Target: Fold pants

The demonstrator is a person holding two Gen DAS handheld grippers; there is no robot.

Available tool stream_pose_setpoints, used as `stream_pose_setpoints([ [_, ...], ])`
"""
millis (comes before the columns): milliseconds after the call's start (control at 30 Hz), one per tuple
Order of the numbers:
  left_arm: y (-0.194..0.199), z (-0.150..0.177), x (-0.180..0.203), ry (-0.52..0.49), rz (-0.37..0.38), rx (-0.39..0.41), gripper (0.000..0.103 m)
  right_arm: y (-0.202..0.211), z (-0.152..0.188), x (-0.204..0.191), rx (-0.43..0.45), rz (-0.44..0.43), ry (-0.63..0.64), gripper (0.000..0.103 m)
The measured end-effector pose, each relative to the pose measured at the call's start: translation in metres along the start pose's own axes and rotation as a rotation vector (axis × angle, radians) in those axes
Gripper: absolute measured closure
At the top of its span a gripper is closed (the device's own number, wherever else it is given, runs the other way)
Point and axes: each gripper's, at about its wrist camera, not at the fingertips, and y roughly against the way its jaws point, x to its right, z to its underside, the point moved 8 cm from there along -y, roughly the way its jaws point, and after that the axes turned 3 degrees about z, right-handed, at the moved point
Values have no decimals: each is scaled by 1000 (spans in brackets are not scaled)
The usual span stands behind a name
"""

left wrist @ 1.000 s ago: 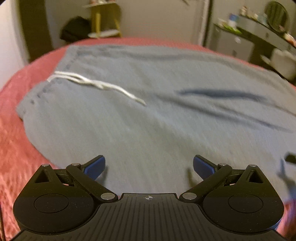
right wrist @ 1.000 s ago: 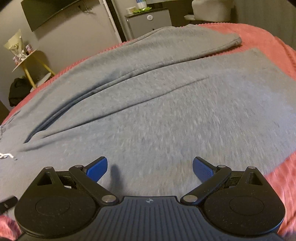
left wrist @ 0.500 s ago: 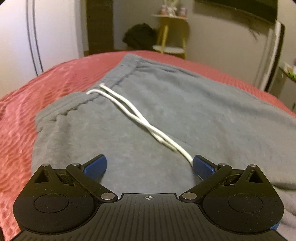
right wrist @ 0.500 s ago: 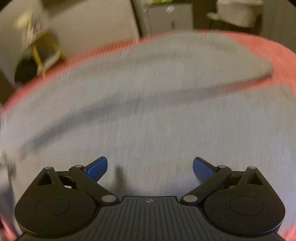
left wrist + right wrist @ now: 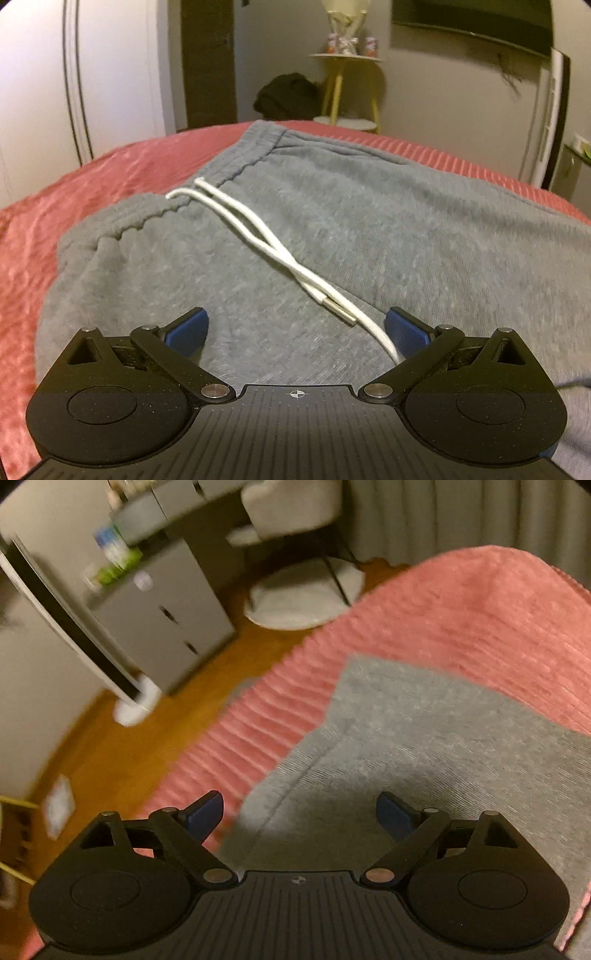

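Note:
Grey sweatpants lie flat on a red bedspread. In the left wrist view the elastic waistband is at the far left and a white drawstring runs from it toward my left gripper. That gripper is open and empty, low over the waist area. In the right wrist view the leg ends of the pants lie near the bed's edge. My right gripper is open and empty above the leg's left edge.
The bed's edge drops to a wooden floor on the left of the right wrist view. A grey cabinet and a white chair base stand beyond. A yellow side table and a dark bag stand past the waistband.
Both grippers swung apart over the pants: the left one to the waistband and drawstring, the right one to the leg ends at the bed's edge. Both stayed open.

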Motion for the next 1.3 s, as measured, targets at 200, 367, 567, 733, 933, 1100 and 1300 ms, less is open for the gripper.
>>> stream_pose_setpoints([
  [200, 3, 3, 0, 9, -7, 38, 0, 7, 5, 9, 75, 58, 116, 82],
  [367, 7, 1, -5, 25, 29, 26, 0, 75, 12, 68, 163, -207, 13, 96],
  [567, 18, -7, -11, 47, 98, 13, 0, 153, 96, 211, 293, -300, -151, 96],
  [733, 32, -26, -8, 100, 272, -30, 4, 116, 155, 289, 166, -235, -331, 93],
  [933, 13, -67, 17, 191, 453, -109, 9, 99, 141, 272, 144, -436, -395, 64],
  [1100, -49, -95, 43, 209, 452, -223, 22, 94, 134, 260, 151, -478, -344, 73],
  [1300, -108, -103, 52, 295, 409, -308, 29, 76, 126, 259, 143, -510, -369, 93],
])
